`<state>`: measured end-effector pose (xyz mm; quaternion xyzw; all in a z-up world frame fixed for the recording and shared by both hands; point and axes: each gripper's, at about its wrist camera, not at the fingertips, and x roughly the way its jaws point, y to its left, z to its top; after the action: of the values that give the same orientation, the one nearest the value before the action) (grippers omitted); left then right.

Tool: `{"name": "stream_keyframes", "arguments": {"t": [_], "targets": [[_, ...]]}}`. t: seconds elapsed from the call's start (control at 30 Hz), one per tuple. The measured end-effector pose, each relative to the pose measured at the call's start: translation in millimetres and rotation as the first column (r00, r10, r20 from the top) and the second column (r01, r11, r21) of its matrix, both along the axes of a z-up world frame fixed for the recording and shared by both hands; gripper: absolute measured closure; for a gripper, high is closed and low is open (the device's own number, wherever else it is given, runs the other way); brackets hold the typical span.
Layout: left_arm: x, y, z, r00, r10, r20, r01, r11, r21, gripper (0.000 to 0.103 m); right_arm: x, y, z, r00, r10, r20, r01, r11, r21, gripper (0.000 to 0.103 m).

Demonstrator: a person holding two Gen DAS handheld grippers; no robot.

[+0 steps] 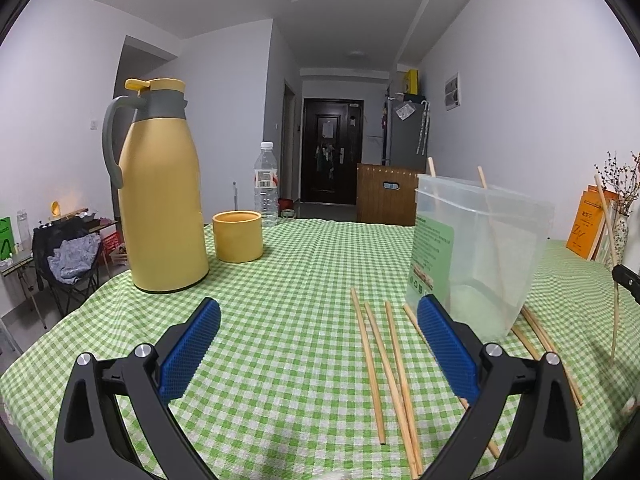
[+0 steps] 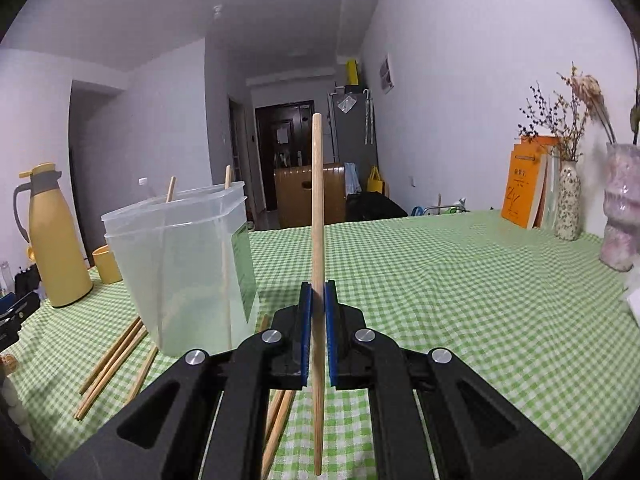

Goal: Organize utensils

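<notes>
A desk (image 2: 460, 280) under a green-and-white checked cloth fills the lower half of both views, with a white-walled room and a dark door behind it.

In the right wrist view one chopstick (image 2: 317, 200) stands nearly upright at frame centre, clamped between the blue pads of the right gripper (image 2: 319, 292), whose fingers (image 2: 306, 320) are pressed together on its lower part; its top reaches to the level of the far door and its lower end runs down past the pads toward the bottom edge. Just left of it stands the clear plastic container (image 2: 180, 268), open-topped, with two chopsticks already leaning inside. More loose chopsticks (image 2: 112, 364) lie on the cloth at the container's foot, lower left.

The step in hand looks like carrying the held stick over the container's rim and dropping it in. Done well, that means bringing the stick's lower end clearly above the rim before moving left, keeping it close to vertical so it slides down inside instead of catching the wall, and letting go only once the tip is well inside. The container looks light and could tip if nudged.

In the left wrist view the left gripper (image 1: 318, 314) hovers low over the cloth with its fingers wide apart and nothing between them, the container to the right of centre and three chopsticks (image 1: 384, 368) lying below it. A yellow thermos (image 1: 164, 200) and yellow cup (image 1: 238, 236) stand at left.
</notes>
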<state>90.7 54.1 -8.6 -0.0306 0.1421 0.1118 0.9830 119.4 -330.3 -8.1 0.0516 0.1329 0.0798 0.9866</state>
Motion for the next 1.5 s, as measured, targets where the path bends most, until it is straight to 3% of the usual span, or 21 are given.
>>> {"name": "stream_keyframes", "arguments": {"t": [0.33,0.63,1.07,1.3,1.5], "targets": [[1,8,16,1.000,0.014,-0.007,-0.014,0.999,-0.051,0.007,-2,4,-3,1.000,0.021,-0.007,-0.021,1.000,0.010,0.096],[-3,5,26,1.000,-0.004,-0.010,0.004,0.999,-0.036,0.007,-3,7,-5,1.000,0.021,-0.011,-0.021,1.000,-0.007,0.096],[13,6,21,0.993,-0.044,-0.110,0.037,0.997,-0.063,0.007,-3,11,-5,1.000,0.024,-0.008,-0.024,0.999,-0.035,0.096],[23,4,19,0.985,-0.054,-0.163,0.048,0.998,-0.041,0.007,-4,12,-5,1.000,0.026,-0.007,-0.026,0.999,-0.041,0.096],[43,7,14,0.958,-0.035,-0.284,0.024,0.999,-0.043,0.007,-4,11,-5,1.000,0.025,-0.006,-0.025,0.999,-0.041,0.096]]}}
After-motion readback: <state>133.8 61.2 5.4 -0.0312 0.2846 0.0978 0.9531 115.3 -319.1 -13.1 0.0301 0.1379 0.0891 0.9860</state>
